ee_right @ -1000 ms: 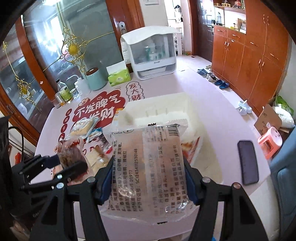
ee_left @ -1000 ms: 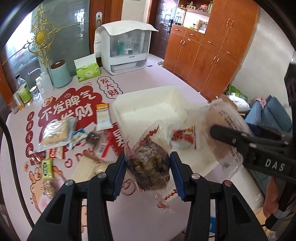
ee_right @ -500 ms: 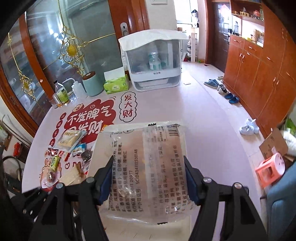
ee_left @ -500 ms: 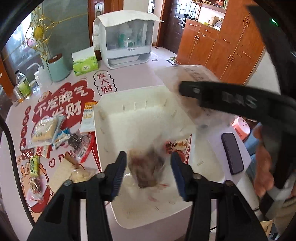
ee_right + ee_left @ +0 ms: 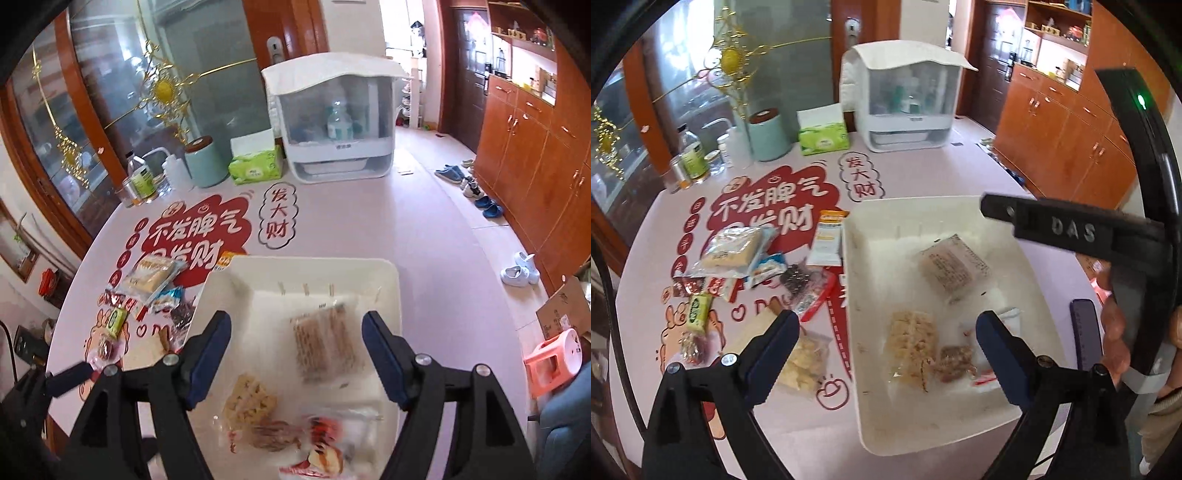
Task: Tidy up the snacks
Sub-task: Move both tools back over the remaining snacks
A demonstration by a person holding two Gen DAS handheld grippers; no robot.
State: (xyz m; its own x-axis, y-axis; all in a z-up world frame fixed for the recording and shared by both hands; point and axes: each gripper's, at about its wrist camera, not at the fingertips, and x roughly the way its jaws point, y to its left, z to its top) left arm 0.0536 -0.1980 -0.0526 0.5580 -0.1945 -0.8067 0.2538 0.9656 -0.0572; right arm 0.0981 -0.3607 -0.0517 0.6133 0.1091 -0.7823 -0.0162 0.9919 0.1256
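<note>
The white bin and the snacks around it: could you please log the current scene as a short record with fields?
container: white bin, on the pink table
in bin: clear-wrapped cake, crispy snack, small brown snack
left tongs: opening, nothing between them
right tongs: opening, cake loose in the bin below
still outside: snack pile left of bin

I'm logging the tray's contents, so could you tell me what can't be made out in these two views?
- Printed packet: right wrist view, motion-blurred; label unreadable.
- Red-and-white wrapper: right wrist view, cut off by the bottom edge.
- Small snacks left of the white tray: left wrist view, too small to identify.
</note>
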